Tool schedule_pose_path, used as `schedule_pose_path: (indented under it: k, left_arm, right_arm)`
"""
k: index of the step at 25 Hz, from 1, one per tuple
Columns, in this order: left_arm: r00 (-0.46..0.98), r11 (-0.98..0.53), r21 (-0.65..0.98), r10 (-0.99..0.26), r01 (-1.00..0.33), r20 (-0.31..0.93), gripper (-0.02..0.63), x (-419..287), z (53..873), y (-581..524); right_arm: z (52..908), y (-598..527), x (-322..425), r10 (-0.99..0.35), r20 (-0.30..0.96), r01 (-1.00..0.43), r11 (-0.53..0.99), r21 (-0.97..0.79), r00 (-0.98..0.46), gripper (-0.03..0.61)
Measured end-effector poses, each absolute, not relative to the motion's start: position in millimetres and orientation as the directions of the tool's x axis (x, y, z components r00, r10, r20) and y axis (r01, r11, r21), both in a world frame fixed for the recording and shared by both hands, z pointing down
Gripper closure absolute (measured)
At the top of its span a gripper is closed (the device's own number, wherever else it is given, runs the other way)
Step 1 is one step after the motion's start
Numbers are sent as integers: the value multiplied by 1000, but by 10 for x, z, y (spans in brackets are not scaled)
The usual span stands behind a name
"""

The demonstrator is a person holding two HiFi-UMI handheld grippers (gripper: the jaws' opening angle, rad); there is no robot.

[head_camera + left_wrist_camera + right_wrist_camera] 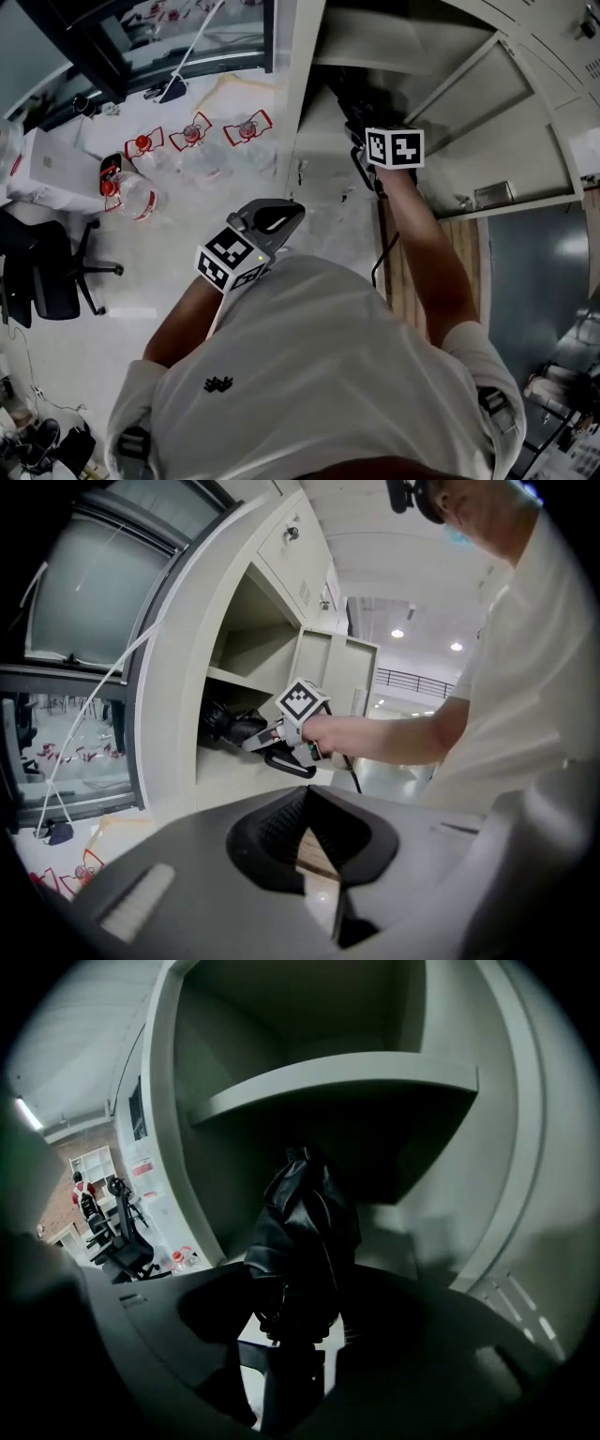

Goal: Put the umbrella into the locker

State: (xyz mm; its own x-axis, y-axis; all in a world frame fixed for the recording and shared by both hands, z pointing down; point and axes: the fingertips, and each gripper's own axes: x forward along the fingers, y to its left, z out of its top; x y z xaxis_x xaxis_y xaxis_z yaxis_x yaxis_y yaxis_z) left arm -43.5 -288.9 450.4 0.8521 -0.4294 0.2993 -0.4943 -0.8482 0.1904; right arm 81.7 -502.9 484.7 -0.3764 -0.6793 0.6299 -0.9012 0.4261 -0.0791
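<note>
A folded black umbrella [305, 1232] is clamped at its near end by my right gripper [295, 1321], which is shut on it. It points into the grey locker [356, 1082], under the shelf of the open compartment. In the head view my right gripper [364, 142] reaches into the locker's [525, 112] dark opening, where the umbrella [354, 98] is a dark mass. The left gripper view shows the umbrella [225, 724] inside the compartment [234, 677]. My left gripper [281, 217] hangs back near my chest, outside the locker; its jaws [305, 813] meet at the tips with nothing between them.
The locker door [562, 56] stands open at the right. Several plastic bottles with red labels [192, 136] lie on the floor to the left. A black office chair [47, 272] stands further left. A cable [384, 258] hangs below my right arm. A window [75, 602] adjoins the locker.
</note>
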Motion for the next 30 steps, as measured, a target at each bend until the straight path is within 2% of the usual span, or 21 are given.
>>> schedule_pose_path:
  k: [14, 30]
  left_arm:
    - [837, -828, 201, -455, -523, 303, 558, -770, 4612, -3315]
    - [821, -810, 212, -470, -547, 324, 558, -923, 4697, -3453]
  right_arm:
    - [4993, -5819, 709, -693, 652, -917, 400, -10, -309, 325]
    - [5233, -6175, 654, -680, 689, -916, 397, 57, -251, 324]
